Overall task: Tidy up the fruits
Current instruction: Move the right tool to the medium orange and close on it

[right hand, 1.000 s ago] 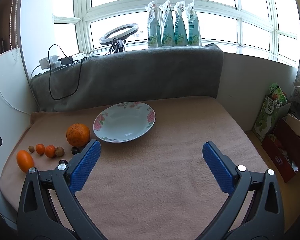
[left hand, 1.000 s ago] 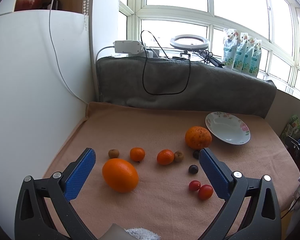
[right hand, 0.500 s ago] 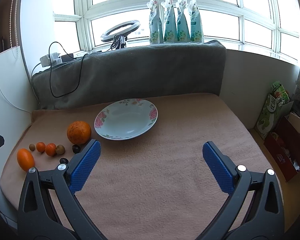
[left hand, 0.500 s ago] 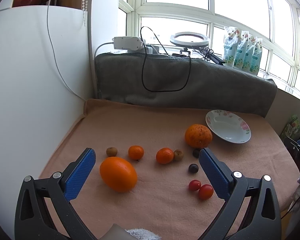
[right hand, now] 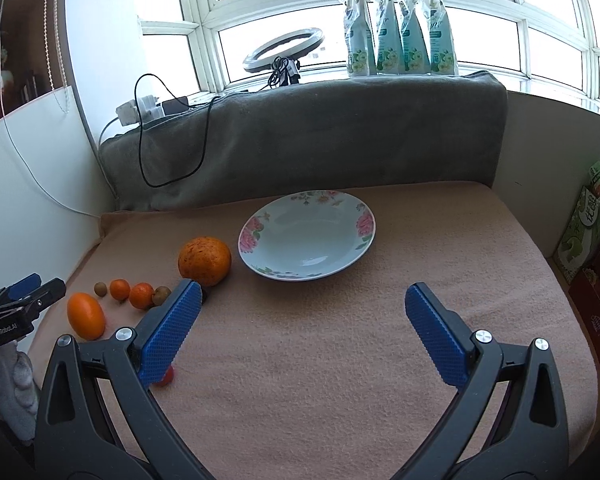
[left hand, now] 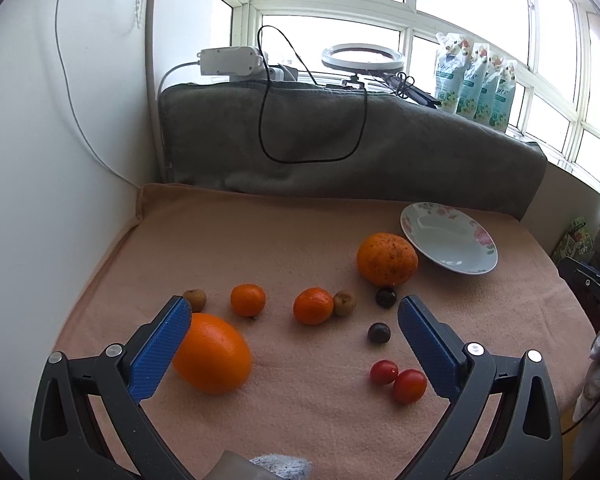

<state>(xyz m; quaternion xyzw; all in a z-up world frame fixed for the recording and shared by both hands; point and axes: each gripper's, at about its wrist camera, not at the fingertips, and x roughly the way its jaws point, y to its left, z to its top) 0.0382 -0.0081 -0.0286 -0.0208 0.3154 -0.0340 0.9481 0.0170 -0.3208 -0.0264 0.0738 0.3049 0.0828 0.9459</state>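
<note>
Fruit lies scattered on a pink towel. A smooth orange point(left hand: 212, 354) sits just inside my left gripper's left finger. Farther off are two mandarins point(left hand: 248, 300) point(left hand: 313, 306), two small brown fruits point(left hand: 195, 299) point(left hand: 344, 303), two dark plums point(left hand: 386, 297) point(left hand: 379, 333), two cherry tomatoes point(left hand: 409, 385) and a big rough orange point(left hand: 387, 259). A flowered plate point(right hand: 306, 235) stands empty. My left gripper point(left hand: 294, 322) is open above the fruit. My right gripper point(right hand: 302, 308) is open in front of the plate, holding nothing.
A grey blanket point(left hand: 340, 152) with a black cable draped over it backs the towel. A white wall point(left hand: 40, 160) closes the left side. A ring light point(right hand: 284, 46) and several pouches point(right hand: 400, 28) stand on the sill. Boxes point(right hand: 592, 236) sit past the right edge.
My left gripper has eased forward and down toward the fruit. My right gripper has edged nearer to the plate. Both stay open.
</note>
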